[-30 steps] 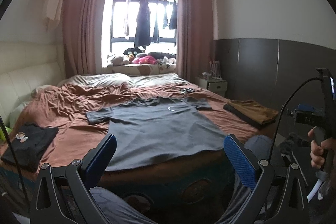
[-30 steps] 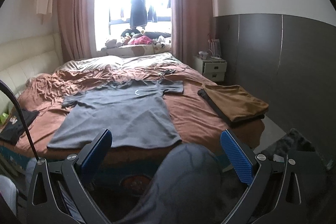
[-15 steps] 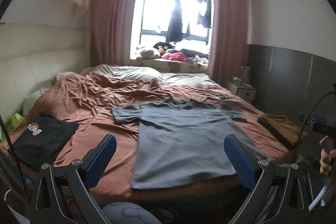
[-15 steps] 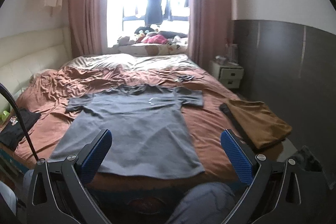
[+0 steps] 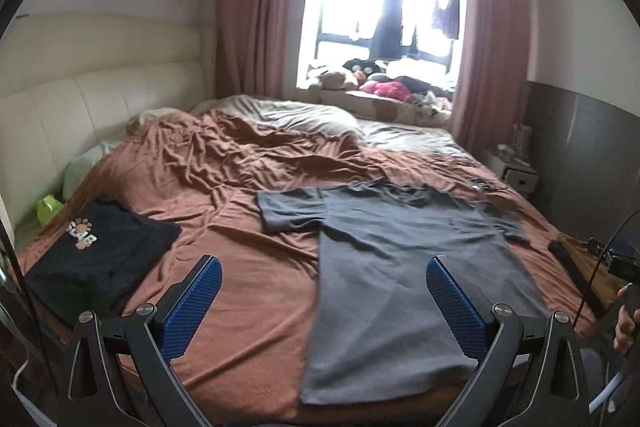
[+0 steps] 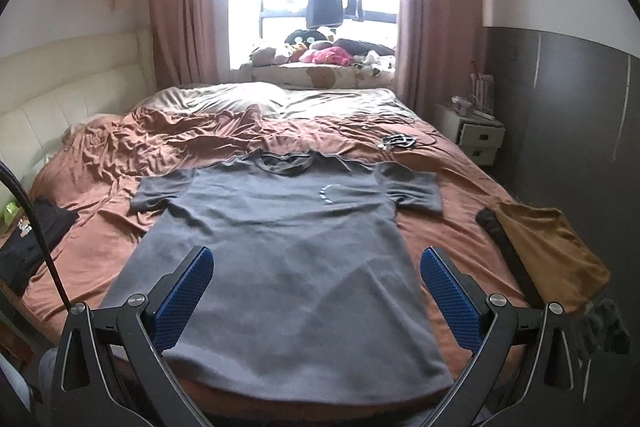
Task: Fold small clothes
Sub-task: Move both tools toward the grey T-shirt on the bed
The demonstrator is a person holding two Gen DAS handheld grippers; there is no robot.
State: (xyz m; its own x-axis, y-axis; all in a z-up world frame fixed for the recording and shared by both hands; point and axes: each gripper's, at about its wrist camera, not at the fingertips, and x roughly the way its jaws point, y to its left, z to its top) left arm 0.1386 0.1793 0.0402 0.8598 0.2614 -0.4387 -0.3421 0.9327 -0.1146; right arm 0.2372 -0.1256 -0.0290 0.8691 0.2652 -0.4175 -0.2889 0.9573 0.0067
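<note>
Bed: brown sheet [image 6: 460,195], grey T-shirt [image 6: 288,251] flat at the near edge.
Tools: left gripper [image 5: 320,303], right gripper [image 6: 316,295], both wide, empty.
Change: both grippers risen, nearer the shirt.

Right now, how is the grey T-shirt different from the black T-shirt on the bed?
The grey T-shirt lies spread flat, both sleeves out, near the middle of the bed; the black T-shirt is already folded into a compact block at the bed's left edge. The grey one covers far more of the bed than the black one. The grey one shows only a small pale chest mark; the black one has an orange and white print. Both rest on the brown sheet, and neither gripper touches them.
</note>
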